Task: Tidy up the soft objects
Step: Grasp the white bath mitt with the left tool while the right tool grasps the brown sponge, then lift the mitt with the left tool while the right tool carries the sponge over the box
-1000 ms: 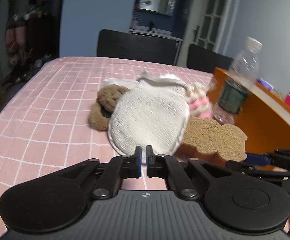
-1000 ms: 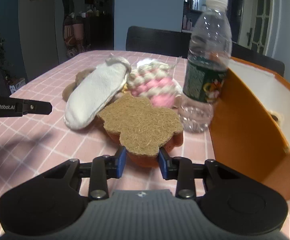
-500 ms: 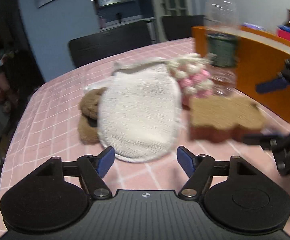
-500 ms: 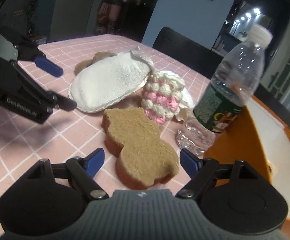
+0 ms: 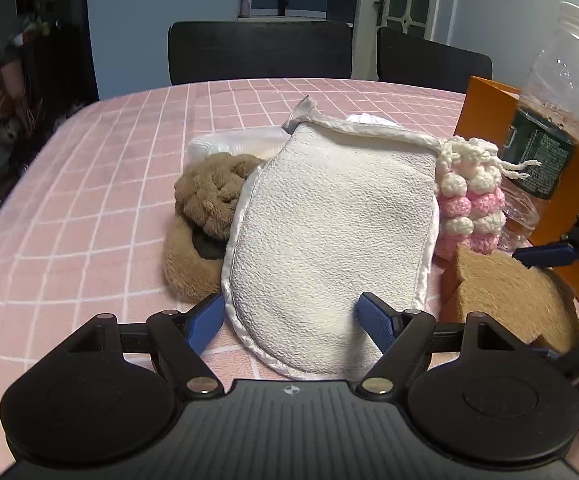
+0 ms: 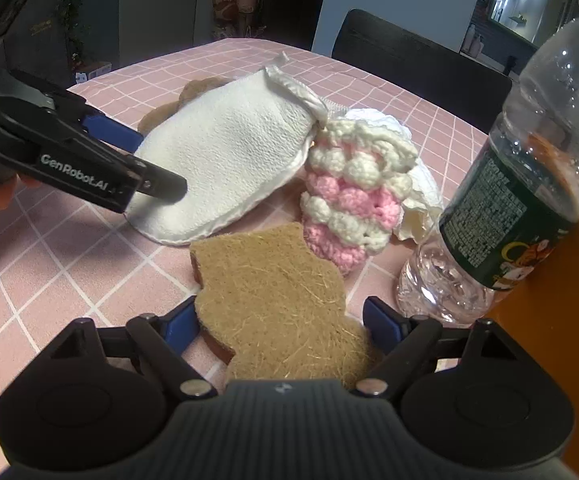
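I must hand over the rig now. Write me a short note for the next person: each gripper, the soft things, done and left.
Left gripper: open, straddling the near end of the white mitt.
Right gripper: open around the brown sponge.
Pink-white crochet piece and brown plush lie on the table by the mitt; water bottle stands against the orange box.
Done: nothing lifted. Left: every soft item.

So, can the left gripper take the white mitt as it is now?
Probably yes. The left gripper is open, its fingers either side of the white mitt, which lies on top of the pile with nothing over it.
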Demonstrator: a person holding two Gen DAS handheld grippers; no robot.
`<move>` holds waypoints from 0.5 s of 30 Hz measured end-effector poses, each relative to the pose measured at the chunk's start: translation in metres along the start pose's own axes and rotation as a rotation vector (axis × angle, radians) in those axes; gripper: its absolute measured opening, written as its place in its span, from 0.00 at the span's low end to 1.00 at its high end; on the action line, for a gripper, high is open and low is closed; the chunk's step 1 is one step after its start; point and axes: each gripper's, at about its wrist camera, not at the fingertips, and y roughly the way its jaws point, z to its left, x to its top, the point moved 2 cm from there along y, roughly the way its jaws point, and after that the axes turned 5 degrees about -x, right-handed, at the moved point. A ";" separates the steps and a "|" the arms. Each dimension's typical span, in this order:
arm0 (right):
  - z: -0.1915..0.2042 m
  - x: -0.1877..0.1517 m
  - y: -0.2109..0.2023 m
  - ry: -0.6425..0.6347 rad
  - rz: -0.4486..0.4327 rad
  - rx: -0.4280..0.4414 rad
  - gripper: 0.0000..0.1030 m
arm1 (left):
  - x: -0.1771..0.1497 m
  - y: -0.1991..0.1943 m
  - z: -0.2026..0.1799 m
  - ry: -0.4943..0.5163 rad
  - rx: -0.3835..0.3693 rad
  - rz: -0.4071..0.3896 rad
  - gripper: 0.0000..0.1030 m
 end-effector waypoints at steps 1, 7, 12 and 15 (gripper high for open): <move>0.001 0.000 0.000 -0.006 -0.002 -0.003 0.80 | -0.001 0.001 0.001 -0.014 -0.005 -0.002 0.87; 0.002 -0.003 -0.005 -0.011 -0.005 -0.008 0.78 | -0.007 -0.006 -0.006 -0.067 0.002 -0.026 0.42; 0.002 -0.001 -0.009 0.013 -0.007 0.025 0.76 | -0.009 -0.028 -0.020 -0.060 -0.012 -0.058 0.19; 0.004 0.001 -0.019 0.023 -0.028 0.028 0.76 | -0.010 -0.043 -0.027 -0.060 -0.010 -0.083 0.16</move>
